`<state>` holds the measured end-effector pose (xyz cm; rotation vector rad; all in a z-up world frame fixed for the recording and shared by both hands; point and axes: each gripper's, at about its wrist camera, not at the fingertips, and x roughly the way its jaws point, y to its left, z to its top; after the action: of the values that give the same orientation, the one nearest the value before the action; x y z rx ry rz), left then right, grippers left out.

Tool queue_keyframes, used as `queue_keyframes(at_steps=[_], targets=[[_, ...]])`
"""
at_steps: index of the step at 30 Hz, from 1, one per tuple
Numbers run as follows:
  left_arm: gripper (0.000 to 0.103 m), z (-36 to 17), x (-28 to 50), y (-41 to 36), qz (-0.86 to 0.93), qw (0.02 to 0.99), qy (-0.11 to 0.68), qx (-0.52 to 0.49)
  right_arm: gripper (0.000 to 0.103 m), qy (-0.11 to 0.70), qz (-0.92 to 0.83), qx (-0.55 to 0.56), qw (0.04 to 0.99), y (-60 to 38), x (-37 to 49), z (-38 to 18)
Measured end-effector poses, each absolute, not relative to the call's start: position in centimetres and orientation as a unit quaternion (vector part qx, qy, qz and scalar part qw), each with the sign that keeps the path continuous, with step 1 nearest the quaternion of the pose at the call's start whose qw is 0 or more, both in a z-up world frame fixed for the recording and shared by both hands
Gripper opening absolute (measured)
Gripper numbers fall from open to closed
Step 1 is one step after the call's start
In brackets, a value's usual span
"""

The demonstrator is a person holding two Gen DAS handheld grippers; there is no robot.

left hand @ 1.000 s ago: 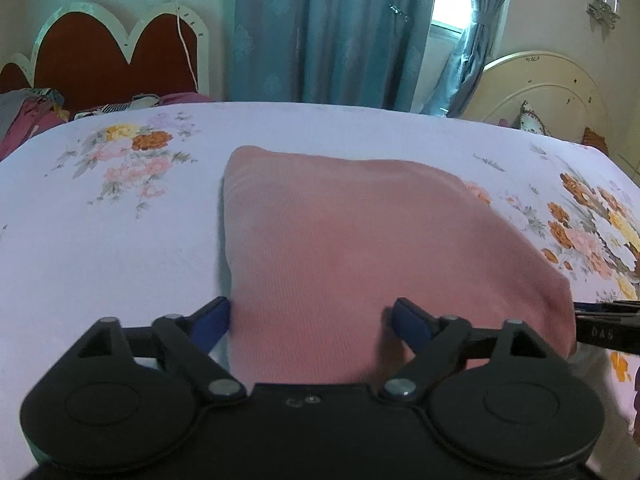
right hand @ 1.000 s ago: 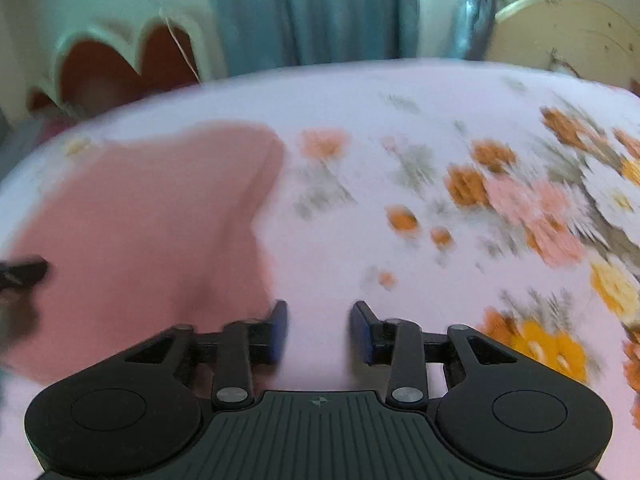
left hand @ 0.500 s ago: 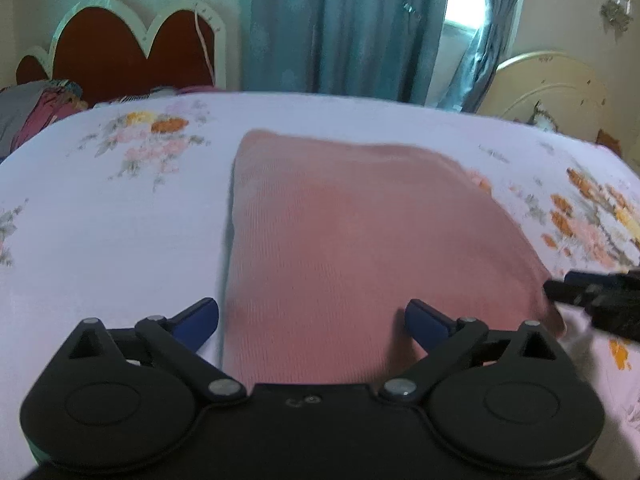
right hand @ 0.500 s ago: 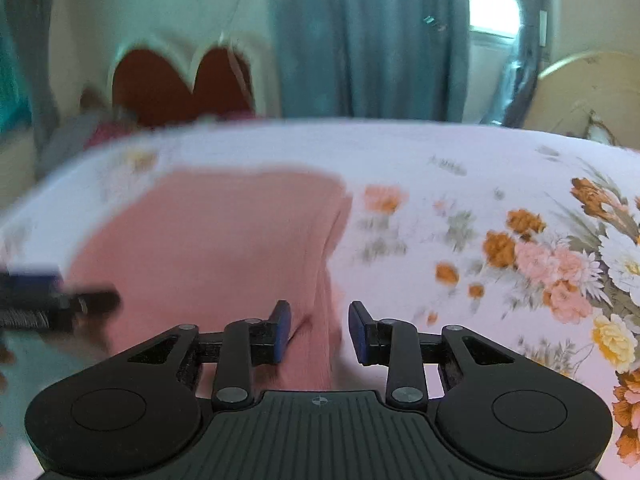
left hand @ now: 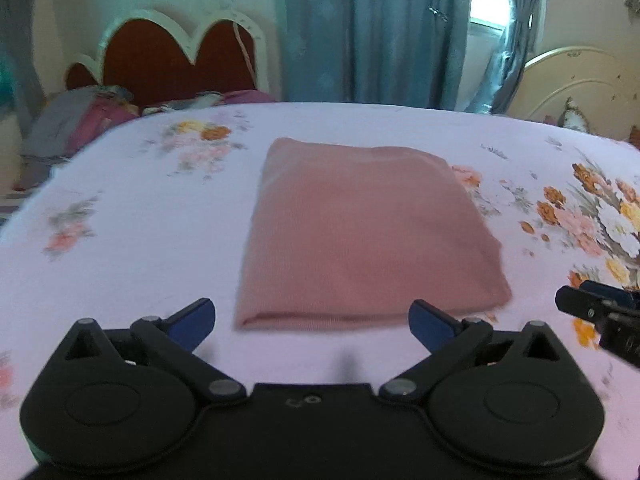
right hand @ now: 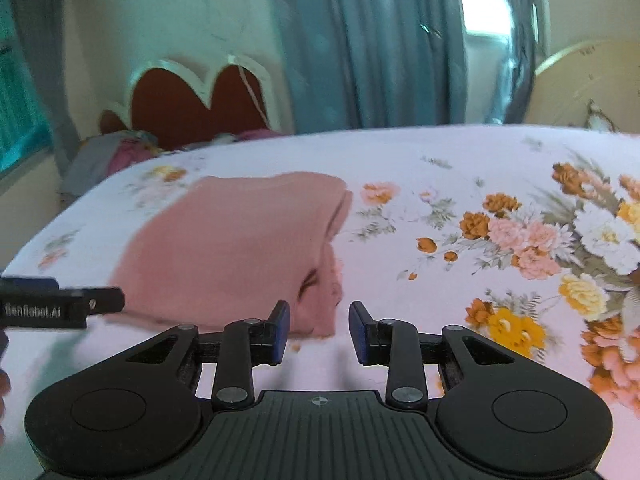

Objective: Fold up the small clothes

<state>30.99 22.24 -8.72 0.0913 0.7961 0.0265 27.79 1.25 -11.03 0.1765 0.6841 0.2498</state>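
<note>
Folded pink garment (left hand: 368, 236) lies flat as a rough rectangle on the floral bedsheet (left hand: 132, 248), about mid-bed, its near folded edge facing both cameras and layered edges visible on its right side in the right wrist view. Left gripper (left hand: 310, 320) hovers just short of that near edge, fingers spread wide, holding nothing. Right gripper (right hand: 318, 330) sits at the garment's near right corner, fingers narrowly parted and empty; red scalloped headboard (left hand: 180, 64) and blue curtains (left hand: 376, 28) behind.
</note>
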Motion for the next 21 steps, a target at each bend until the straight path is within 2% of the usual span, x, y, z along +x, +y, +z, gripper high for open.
queue_keyframes(at_steps=[6, 12, 14, 15, 16, 21], targets=[[0.103, -4.6, 23.6, 20.6, 0.031, 0.936, 0.350, 0.032, 0.033, 0.310, 0.151, 0.068, 0.936, 0.7, 21.6, -8.6], [0.103, -2.0, 18.1, 19.8, 0.060, 0.945, 0.319, 0.050, 0.033, 0.276, 0.180, 0.055, 0.943, 0.5, 15.4, -3.9], [0.103, -1.5, 16.7, 19.5, 0.069, 0.942, 0.324, 0.062, 0.061, 0.266, 0.179, 0.061, 0.945, 0.2, 13.6, -2.4], [0.103, -1.3, 15.9, 19.5, 0.068, 0.941, 0.325, 0.063, 0.092, 0.255, 0.175, 0.066, 0.949, 0.0, 12.6, -1.6], [0.103, -1.0, 15.3, 19.4, 0.065, 0.941, 0.326, 0.061, 0.096, 0.239, 0.173, 0.067, 0.953, -0.2, 11.7, -1.0], [0.103, -0.2, 12.4, 19.1, 0.064, 0.940, 0.332, 0.049, 0.096, 0.209, 0.150, 0.062, 0.964, -0.8, 8.5, 1.0]])
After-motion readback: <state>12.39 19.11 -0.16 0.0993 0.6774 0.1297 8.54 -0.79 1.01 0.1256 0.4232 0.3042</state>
